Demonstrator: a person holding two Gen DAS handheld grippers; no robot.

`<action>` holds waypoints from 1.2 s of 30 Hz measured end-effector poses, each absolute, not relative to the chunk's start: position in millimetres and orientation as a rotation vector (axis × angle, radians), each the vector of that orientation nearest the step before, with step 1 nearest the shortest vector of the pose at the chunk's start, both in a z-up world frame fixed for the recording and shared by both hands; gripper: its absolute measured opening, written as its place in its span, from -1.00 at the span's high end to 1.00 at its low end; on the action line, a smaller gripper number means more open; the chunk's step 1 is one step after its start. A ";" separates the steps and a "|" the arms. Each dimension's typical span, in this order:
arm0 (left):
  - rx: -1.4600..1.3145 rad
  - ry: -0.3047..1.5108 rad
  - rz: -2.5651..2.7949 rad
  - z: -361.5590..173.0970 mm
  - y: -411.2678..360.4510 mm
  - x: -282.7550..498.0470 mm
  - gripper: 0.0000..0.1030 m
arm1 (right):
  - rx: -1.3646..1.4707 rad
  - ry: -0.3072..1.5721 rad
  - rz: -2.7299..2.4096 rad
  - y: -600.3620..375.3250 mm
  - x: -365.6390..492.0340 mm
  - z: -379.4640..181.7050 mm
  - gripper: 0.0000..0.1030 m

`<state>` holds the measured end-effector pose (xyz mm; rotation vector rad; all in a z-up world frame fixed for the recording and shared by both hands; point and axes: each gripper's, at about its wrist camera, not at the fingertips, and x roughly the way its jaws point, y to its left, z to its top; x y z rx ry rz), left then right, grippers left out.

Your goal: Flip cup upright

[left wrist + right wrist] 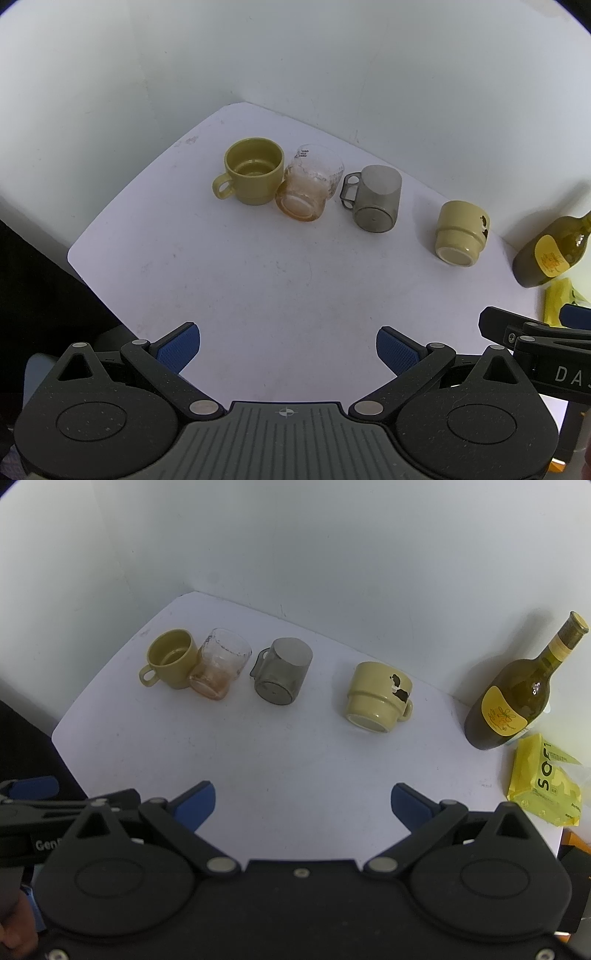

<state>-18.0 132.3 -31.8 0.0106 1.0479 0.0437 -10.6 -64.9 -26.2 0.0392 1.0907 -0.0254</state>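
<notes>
Four cups stand in a row on the white table (258, 288). An olive mug (251, 171) (171, 659) is upright at the left. A clear amber-tinted glass (310, 184) (219, 664) leans against it, base toward me. A smoky grey cup (376, 199) (282, 672) lies tilted with its base toward me. A pale yellow mug (461, 232) (378, 698) lies tilted, base toward me. My left gripper (288, 349) is open and empty, well short of the cups. My right gripper (303, 806) is open and empty too.
A dark green bottle (517, 694) (550, 254) with a yellow label stands at the right by the wall. A yellow packet (546, 786) lies in front of it. White walls close the back and left. The table's left edge drops to dark floor.
</notes>
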 end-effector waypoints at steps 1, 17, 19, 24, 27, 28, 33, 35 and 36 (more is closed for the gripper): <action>0.011 1.047 0.043 -31.7 132.4 -18.3 -1.00 | 0.040 1.091 -0.026 -65.2 -10.8 -25.9 -0.99; 0.011 1.049 0.033 -30.5 129.0 -12.2 -1.00 | 0.040 1.086 -0.030 -66.0 -10.6 -27.1 -1.00; 0.014 1.049 0.034 -30.4 128.7 -10.7 -1.00 | 0.041 1.088 -0.029 -65.9 -10.1 -27.4 -1.00; 0.011 1.053 0.035 -30.8 129.0 -9.4 -1.00 | 0.038 1.090 -0.028 -65.5 -8.8 -27.9 -1.00; 0.007 1.054 0.036 -31.1 129.6 -9.0 -1.00 | 0.037 1.091 -0.026 -65.4 -7.5 -28.6 -1.00; 0.008 1.053 0.037 -31.3 129.5 -9.3 -1.00 | 0.036 1.091 -0.025 -64.9 -7.5 -28.8 -1.00; 0.009 1.055 0.035 -31.4 129.8 -8.7 -1.00 | 0.039 1.094 -0.026 -65.2 -7.7 -29.0 -1.00; 0.009 1.056 0.035 -31.7 129.5 -8.7 -1.00 | 0.041 1.097 -0.027 -65.4 -7.4 -29.7 -1.00; 0.009 1.056 0.035 -31.5 129.2 -8.9 -1.00 | 0.042 1.098 -0.027 -65.7 -7.3 -29.9 -1.00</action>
